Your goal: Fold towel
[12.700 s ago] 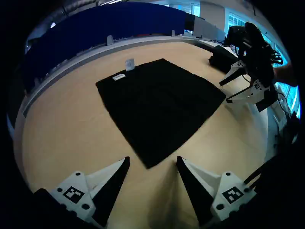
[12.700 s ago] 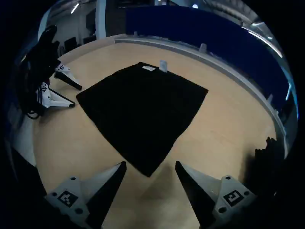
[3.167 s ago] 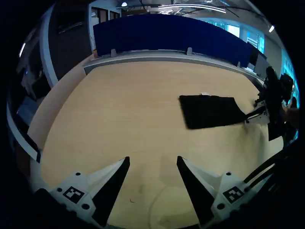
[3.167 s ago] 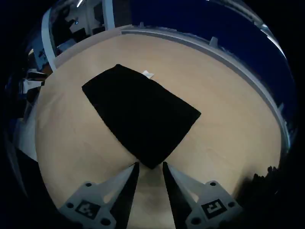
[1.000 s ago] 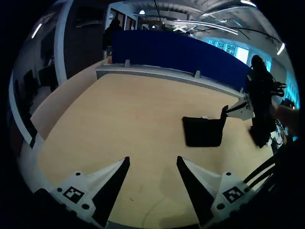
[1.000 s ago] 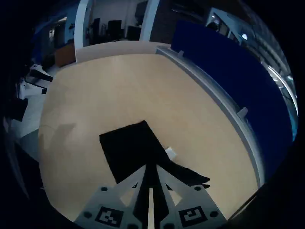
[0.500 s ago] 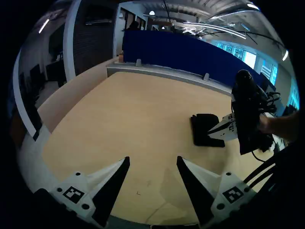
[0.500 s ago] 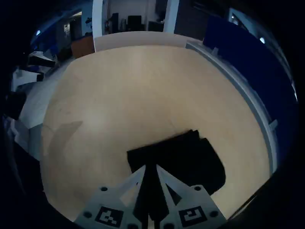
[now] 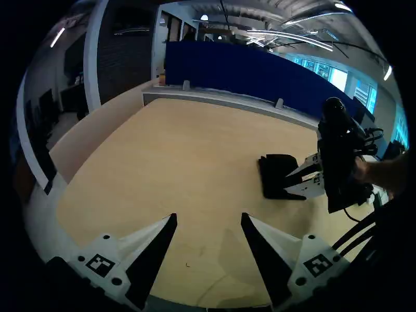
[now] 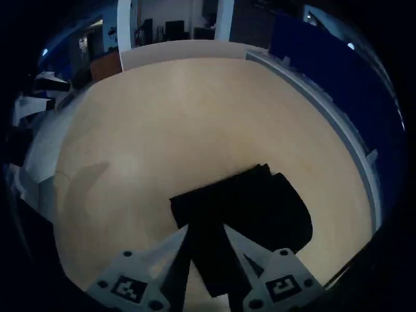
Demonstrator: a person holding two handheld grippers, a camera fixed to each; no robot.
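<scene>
In the left gripper view, the left gripper (image 9: 208, 236) is at the bottom. Its two fingers are spread wide apart. They hold nothing and touch nothing. Under them and between them is the bare wooden table (image 9: 171, 151).

Ahead of this gripper and off to its right lies the black towel (image 9: 274, 174). It is folded up small and sits flat on the table, well apart from these fingers. The right gripper (image 9: 287, 187) is at the towel's near right side. A hand (image 9: 375, 171) holds it from the right. Its two white fingers point at the towel, with a gap between them. Their tips are at the towel's edge. Far ahead, past the table, stands a long blue wall (image 9: 244, 67).

In the right gripper view, the right gripper (image 10: 205, 231) is at the bottom. Its fingers are a little way apart, not pressed together. The towel (image 10: 255, 203) lies right in front of it. A strip of the towel runs back into the gap between the two fingers. I cannot tell if the fingers touch the cloth. Most of the towel is just ahead and a bit to this gripper's right, and its far right side looks puffy and round. The table (image 10: 182, 114) spreads out ahead of the gripper. The blue wall (image 10: 333, 67) runs along the table's right side.
</scene>
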